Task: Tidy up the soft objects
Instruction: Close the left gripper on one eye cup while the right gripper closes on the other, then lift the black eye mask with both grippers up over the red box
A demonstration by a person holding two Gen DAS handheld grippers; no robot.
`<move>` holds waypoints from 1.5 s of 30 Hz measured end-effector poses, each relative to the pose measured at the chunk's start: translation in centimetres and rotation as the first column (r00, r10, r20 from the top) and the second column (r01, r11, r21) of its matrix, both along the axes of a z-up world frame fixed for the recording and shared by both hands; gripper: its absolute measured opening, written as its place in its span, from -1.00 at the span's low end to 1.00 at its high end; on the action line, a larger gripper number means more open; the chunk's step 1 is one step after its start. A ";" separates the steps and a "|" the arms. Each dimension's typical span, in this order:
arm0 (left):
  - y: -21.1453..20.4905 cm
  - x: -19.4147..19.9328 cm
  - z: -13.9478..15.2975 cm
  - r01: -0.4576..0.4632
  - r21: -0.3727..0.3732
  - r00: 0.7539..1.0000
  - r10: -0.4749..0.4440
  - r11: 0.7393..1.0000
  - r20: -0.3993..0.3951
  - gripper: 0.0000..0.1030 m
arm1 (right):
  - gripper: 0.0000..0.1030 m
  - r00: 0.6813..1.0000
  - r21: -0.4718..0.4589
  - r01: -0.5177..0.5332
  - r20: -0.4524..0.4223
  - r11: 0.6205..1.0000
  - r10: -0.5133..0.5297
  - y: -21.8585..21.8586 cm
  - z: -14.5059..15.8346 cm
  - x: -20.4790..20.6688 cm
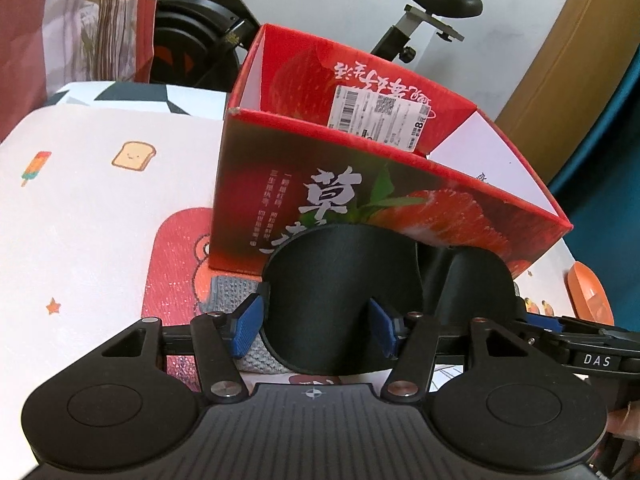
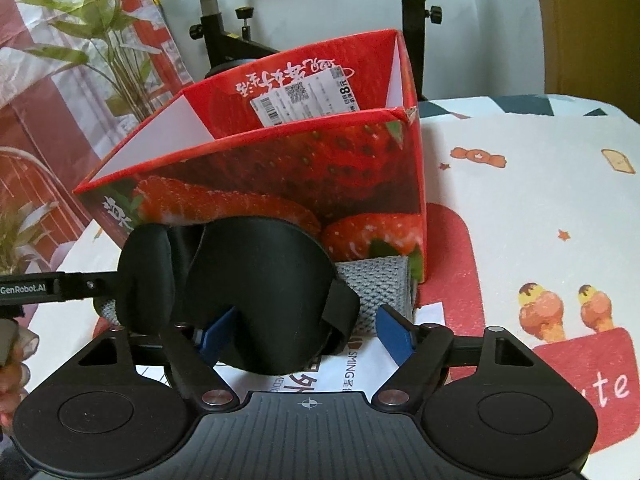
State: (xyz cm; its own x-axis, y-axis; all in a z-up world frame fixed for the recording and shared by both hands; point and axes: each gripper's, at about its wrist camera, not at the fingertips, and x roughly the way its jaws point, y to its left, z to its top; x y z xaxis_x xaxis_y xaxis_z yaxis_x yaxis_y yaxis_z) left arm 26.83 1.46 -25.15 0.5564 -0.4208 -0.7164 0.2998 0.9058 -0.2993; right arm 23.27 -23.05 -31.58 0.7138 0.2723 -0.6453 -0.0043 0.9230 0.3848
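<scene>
A black padded eye mask (image 1: 340, 280) lies on a grey knitted cloth (image 1: 232, 292) in front of an open red strawberry box (image 1: 360, 184). My left gripper (image 1: 315, 308) has its blue pads (image 1: 246, 330) against the sides of the mask's left cup, one at the strap end and one in the nose notch. In the right wrist view the eye mask (image 2: 260, 280) has its other cup between the fingers of my right gripper (image 2: 306, 316). The right blue pad (image 2: 394, 332) stands apart from the strap, and the left one is partly hidden behind the mask. The grey cloth (image 2: 376, 280) touches the box (image 2: 280, 168).
The table (image 1: 80, 220) carries a white cartoon-print cover and a red mat (image 2: 452, 264). A white printed packet (image 2: 352, 364) lies under the mask. An orange object (image 1: 588, 296) sits at the right edge. An exercise bike (image 1: 436, 0) and a plant (image 2: 100, 20) stand behind the box.
</scene>
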 end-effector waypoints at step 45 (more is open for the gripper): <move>0.8 -4.9 3.6 0.006 -0.106 0.996 0.003 0.994 0.085 -0.75 | -0.72 0.987 0.058 -0.058 0.154 0.997 0.048 0.3 5.3 -4.1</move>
